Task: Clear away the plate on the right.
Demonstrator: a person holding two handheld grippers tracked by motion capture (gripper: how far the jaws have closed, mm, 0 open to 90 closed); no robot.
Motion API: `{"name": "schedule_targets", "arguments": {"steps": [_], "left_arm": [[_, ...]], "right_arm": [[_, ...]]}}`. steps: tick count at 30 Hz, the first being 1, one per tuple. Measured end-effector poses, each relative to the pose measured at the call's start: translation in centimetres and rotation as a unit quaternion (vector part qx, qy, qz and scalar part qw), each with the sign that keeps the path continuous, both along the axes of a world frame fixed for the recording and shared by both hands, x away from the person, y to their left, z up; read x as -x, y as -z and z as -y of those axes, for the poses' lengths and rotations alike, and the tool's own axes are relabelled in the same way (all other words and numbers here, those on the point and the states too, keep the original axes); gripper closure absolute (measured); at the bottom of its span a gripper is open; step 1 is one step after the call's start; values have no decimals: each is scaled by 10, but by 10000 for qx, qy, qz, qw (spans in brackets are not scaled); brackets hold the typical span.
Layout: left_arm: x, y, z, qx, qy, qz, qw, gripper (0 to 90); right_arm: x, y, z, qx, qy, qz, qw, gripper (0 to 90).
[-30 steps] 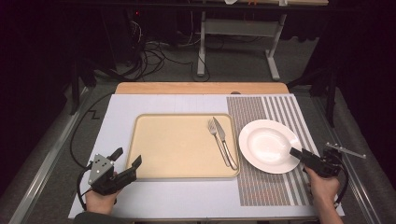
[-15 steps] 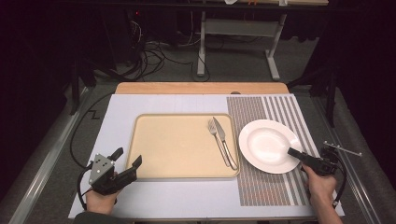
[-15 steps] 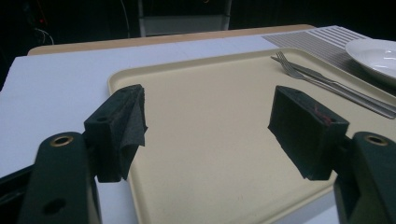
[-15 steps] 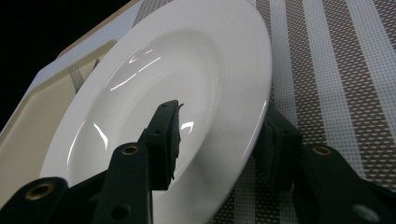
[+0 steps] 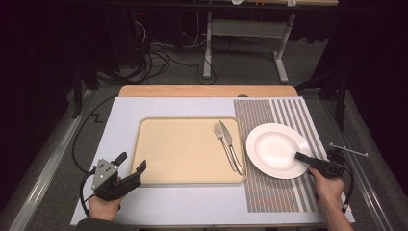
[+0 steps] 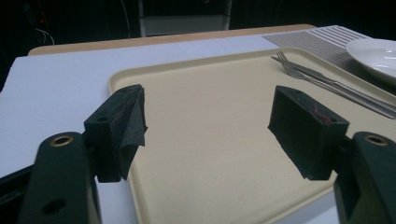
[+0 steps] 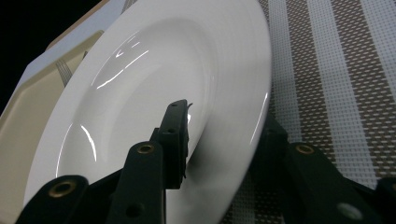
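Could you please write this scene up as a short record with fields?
work in hand: taking hold of the white plate by its rim
right gripper: jaws astride the plate's near rim, one above and one beneath, and just been closing
left gripper: open, nothing between the jaws, at the tray's near left corner
tray: beige, on the white mat
fork and knife: side by side on the tray's right part
plate's place: striped placemat

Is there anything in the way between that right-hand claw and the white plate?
Nothing visible. The right gripper already straddles the near rim of the white plate, one jaw over it and one beneath; the jaws have just been closing on that rim. The fork and knife lie aside on the tray.
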State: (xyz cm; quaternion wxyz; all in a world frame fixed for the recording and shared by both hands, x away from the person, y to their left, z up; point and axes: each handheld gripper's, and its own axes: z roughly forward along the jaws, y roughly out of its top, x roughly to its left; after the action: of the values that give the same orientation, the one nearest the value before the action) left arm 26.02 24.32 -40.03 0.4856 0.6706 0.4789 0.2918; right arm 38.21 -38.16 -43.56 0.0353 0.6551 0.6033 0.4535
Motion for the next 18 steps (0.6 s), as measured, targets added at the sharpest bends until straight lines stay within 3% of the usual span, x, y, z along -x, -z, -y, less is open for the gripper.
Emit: {"name": "schedule_targets", "arguments": {"steps": [15,18], "left_arm": [[-1,0,1,8,11,6,10000,280],[-1,0,1,11,20,9,10000,280]], "right_arm": [[-7,-2,3,-23,-26,-267,9996,681],[-8,-2,3,-135,6,-317,9994,691]]}}
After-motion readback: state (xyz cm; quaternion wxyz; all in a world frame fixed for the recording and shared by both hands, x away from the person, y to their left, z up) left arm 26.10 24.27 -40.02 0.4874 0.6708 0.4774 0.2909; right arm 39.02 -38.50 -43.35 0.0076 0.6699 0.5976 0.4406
